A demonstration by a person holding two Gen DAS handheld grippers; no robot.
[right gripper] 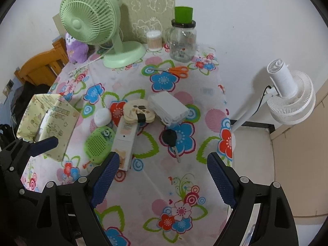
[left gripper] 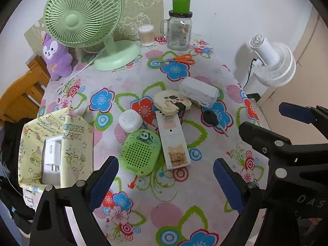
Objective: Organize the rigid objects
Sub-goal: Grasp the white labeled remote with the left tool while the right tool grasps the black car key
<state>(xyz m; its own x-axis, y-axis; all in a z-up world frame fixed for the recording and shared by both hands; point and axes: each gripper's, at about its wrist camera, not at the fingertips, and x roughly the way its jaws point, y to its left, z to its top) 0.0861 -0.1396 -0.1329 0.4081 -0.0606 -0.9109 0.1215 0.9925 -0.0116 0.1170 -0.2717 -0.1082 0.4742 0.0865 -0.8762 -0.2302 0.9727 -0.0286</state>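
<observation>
Hovering over a flowered desk (left gripper: 194,215), both tools stand wide open and empty.

Left tool (left gripper: 166,180) and right tool (right gripper: 163,176) hang with nothing between their blue pads. With the white remote (left gripper: 173,139) as landmark: a green panda speaker (left gripper: 140,153) touches its left side, a white earbud case (left gripper: 130,121) lies just beyond the speaker, a cream bear-shaped case (left gripper: 170,101) overlaps its far end, a white box (left gripper: 197,91) sits just past that, and a black key (left gripper: 212,120) lies to its right. Only the left wrist view looks into the yellow fabric bin (left gripper: 75,143), showing a white charger (left gripper: 52,160) inside; the right wrist view shows just the bin's outer wall.
</observation>
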